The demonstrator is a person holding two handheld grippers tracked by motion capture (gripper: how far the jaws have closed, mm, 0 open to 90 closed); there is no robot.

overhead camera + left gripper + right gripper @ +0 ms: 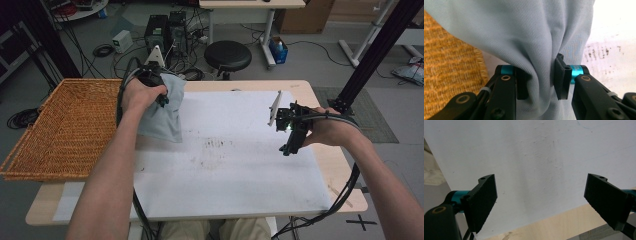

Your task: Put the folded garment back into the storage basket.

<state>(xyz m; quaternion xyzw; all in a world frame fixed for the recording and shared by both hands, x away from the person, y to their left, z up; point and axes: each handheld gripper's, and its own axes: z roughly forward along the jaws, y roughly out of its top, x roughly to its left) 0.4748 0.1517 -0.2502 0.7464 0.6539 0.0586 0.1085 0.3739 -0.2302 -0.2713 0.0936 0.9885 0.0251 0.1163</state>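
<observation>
One pale blue cloth (529,32) is pinched in the closed left gripper (539,82), hanging beside the wicker basket (65,130); it should be carried fully over the rim before release. The right gripper (541,202) is held wide open, empty.

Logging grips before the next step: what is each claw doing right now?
Left claw: shut on the light blue cloth, lifted beside the wicker basket.
Right claw: open, holding nothing, over the white sheet.
</observation>
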